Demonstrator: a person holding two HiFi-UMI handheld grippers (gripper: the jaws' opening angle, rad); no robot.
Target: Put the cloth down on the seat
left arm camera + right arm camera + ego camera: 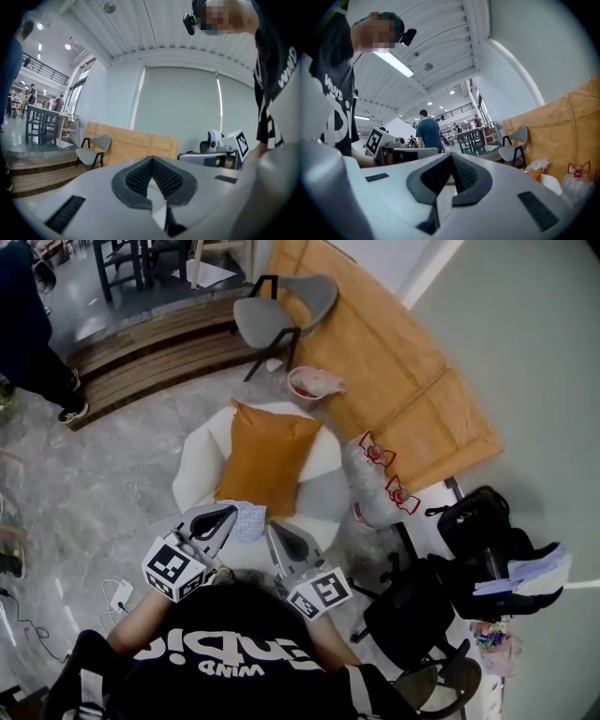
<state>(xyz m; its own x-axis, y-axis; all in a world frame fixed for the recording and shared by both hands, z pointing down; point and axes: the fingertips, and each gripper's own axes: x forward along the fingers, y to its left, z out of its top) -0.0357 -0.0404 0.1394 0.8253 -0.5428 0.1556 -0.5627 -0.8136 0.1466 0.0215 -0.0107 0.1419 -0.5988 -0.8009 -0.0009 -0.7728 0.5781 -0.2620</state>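
Note:
A white round seat (200,454) holds an upright orange cushion (267,460). On the seat's front edge lies a small pale blue-white cloth (247,519). My left gripper (228,514) is just left of the cloth with its tip at the cloth's edge; its jaws are shut, and its pads (140,177) meet with nothing seen between them. My right gripper (275,531) hovers just right of the cloth, jaws shut and empty. Both grippers tilt upward in their own views, so neither the left gripper (152,159) nor the right gripper (451,155) view shows cloth or seat.
A grey chair (286,306) stands at the back beside a leaning wooden board (394,362). A pink basin (314,382) and clear bags (375,479) sit right of the seat. Black bags (478,521) crowd the right. A person's legs (33,343) and wooden steps (150,357) are at the upper left.

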